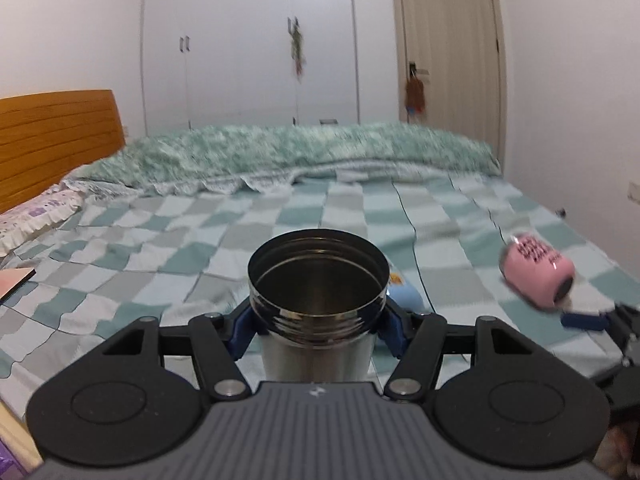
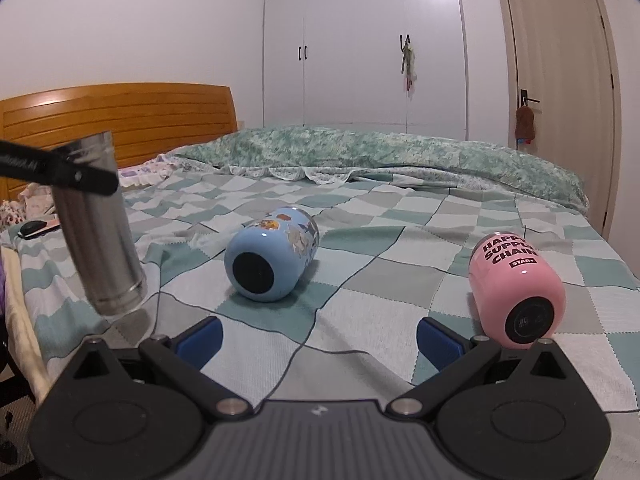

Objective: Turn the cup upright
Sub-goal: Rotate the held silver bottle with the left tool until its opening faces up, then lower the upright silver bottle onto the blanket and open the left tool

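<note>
Left claw (image 1: pixel 318 334) clamped on the steel cup (image 1: pixel 318 304), its blue pads pressed against the cup wall just below the threaded rim; the cup's open mouth faces up and toward the camera, showing the dark interior. In the right wrist view the same steel cup (image 2: pixel 98 224) hangs at 9 o'clock, tilted with its base toward the bed (image 2: pixel 360 280), the base low over the checked bedspread; whether it touches cannot be told. Right claw (image 2: pixel 318 340) spread wide with nothing between its blue pads (image 2: pixel 200 340), low over the bedspread. Blue cup (image 2: pixel 272 254) lying on its side near the centre, base toward the camera, at 12 o'clock from the right claw. Pink cup (image 2: pixel 518 290) lying on its side at 3 o'clock, base toward the camera, just beside the right claw's outer finger and well apart from the blue cup.
</note>
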The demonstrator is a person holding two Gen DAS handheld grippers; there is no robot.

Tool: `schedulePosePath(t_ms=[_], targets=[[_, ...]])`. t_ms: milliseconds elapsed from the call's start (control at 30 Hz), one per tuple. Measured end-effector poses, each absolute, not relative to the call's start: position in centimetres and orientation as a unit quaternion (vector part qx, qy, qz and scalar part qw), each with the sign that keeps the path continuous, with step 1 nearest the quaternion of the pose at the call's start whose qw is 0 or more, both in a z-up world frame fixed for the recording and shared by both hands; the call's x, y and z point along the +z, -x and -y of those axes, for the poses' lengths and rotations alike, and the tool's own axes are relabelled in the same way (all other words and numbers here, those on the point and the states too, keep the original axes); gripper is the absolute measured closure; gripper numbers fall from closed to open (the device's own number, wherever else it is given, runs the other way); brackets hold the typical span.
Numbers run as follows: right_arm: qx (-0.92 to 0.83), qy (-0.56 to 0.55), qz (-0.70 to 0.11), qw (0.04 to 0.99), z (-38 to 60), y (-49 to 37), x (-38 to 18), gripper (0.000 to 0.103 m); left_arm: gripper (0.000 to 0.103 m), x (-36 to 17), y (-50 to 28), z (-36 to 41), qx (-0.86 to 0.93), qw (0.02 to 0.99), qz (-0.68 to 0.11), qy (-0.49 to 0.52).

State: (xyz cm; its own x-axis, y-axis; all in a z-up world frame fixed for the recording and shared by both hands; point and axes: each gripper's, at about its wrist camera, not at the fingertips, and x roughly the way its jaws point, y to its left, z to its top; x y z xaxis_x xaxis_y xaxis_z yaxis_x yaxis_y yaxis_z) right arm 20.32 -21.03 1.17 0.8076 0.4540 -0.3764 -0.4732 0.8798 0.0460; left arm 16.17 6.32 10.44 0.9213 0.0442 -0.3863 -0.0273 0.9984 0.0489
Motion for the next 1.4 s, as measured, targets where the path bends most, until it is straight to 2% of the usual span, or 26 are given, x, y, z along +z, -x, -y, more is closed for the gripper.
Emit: schedulePosePath(t_ms=[167, 367, 433, 700, 767, 833, 933, 1267, 1400], targets=[[0.243, 0.024, -0.189, 0.951, 20.9, -20.3, 1.1, 0.0, 0.04, 9.6, -16.7, -7.7, 0.039, 0.984, -0.172, 0.005], [0.243, 0.025, -0.189, 0.951, 20.8, -20.3, 1.0, 0.0, 0.04, 6.8, -17.7, -8.4, 0.047, 0.979, -0.197, 0.005], [0.243, 0.025, -0.189, 0.951, 20.7, -20.3, 1.0, 0.0, 0.04, 5.9, -17.5, -8.4, 0.045, 0.982, -0.183, 0.002], [0.243, 0.025, -0.185, 0.952, 20.6, -20.3, 0.9, 0.0, 0.039, 5.8, -16.9, -8.7, 0.041, 0.983, -0.178, 0.007], [0.243, 0.025, -0.183, 0.952, 20.6, -20.2, 0.9, 0.0, 0.03, 5.7, -16.9, -8.8, 0.038, 0.983, -0.181, 0.012], [0.244, 0.023, -0.179, 0.953, 20.6, -20.0, 1.1, 0.0, 0.0, 5.6, -16.3, -8.9, 0.039, 0.985, -0.169, 0.016], [0.243, 0.02, -0.169, 0.955, 20.8, -19.2, 1.5, 0.0, 0.0, 6.5, -14.2, -8.6, 0.051, 0.991, -0.121, 0.015], [0.219, -0.002, -0.126, 0.968, 22.8, -12.9, 3.9, 0.0, 0.0, 11.2, -5.6, -4.8, 0.007, 0.999, -0.035, 0.015], [0.199, -0.005, -0.115, 0.973, 24.1, -9.4, 4.4, 0.0, 0.0, 11.5, -2.7, -2.4, -0.033, 0.998, -0.04, 0.031]])
